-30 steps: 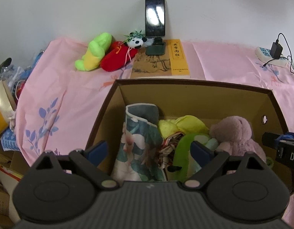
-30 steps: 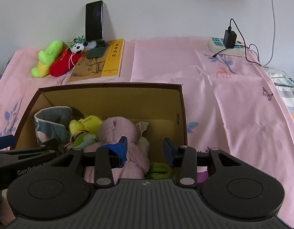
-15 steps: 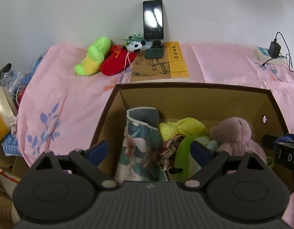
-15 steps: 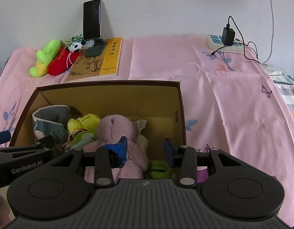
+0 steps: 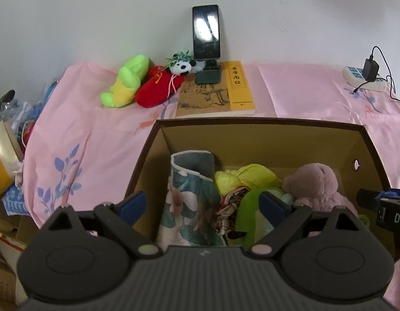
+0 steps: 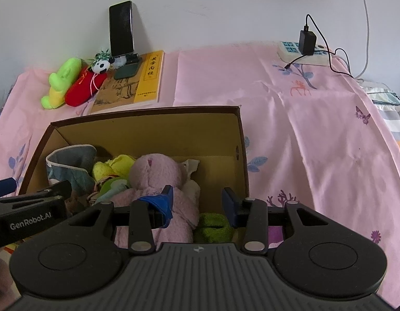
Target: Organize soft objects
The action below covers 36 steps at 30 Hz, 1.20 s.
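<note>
Nothing moved since earlier frame. Left gripper (image 5: 202, 202) fingers wide apart, empty; right gripper (image 6: 197, 202) part-open, empty over pink plush bear (image 6: 158, 181) in cardboard box (image 6: 148, 114). Next judged: green plush (image 6: 61, 83), beyond fingers, to be fetched.

We see a plain white wall (image 6: 225, 5) behind, lit evenly w/ soft daylight, no hard shadows. The bench (image 6: 316, 155) is covered by a pink cloth w/ blue leaf, deer & butterfly prints, creased toward 3 o'clock. At 1 o'clock a white power strip (image 6: 303, 54) w/ black charger lies by the wall, a grey cable running up. At 9 o'clock in left view, clutter & cartons (image 5: 2, 160) sit beside the bench.
</note>
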Each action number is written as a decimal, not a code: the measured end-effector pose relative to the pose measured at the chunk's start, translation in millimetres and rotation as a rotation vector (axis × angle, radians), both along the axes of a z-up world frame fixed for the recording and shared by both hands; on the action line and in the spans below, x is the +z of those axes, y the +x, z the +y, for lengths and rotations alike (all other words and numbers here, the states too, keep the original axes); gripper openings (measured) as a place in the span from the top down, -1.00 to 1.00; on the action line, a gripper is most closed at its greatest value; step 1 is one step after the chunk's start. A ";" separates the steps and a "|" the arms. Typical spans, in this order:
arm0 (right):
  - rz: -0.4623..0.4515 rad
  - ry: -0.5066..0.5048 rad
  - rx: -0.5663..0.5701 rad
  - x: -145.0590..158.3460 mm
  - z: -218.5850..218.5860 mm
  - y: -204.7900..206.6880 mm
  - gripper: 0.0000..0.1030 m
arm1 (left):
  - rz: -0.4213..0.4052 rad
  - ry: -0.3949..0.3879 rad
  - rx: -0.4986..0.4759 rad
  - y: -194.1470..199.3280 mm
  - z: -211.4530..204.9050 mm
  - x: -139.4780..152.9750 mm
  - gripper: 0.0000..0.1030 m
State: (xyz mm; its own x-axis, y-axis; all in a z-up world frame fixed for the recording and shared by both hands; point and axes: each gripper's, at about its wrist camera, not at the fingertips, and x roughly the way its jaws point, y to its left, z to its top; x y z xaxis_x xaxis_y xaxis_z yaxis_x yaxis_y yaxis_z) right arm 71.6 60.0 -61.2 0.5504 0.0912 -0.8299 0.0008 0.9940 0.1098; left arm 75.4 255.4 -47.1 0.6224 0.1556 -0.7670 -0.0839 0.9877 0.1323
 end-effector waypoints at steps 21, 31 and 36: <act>-0.007 0.031 0.007 0.1 -2.7 -4.8 0.51 | 0.002 0.008 -0.037 0.5 -10.9 -1.3 -0.79; -0.025 0.063 -0.003 2.1 -7.0 -7.7 0.51 | 0.015 0.010 -0.058 -0.3 -18.3 -4.6 -0.79; -0.032 0.069 -0.010 2.6 -6.8 -9.0 0.51 | 0.015 0.026 -0.044 -0.6 -18.8 -4.4 -0.79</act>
State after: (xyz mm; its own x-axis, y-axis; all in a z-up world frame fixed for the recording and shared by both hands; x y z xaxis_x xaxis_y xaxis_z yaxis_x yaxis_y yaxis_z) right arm 62.6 53.3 -58.6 0.5776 0.1424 -0.8038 0.0062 0.9839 0.1787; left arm 74.8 236.6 -51.4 0.6175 0.1478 -0.7725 -0.0379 0.9866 0.1585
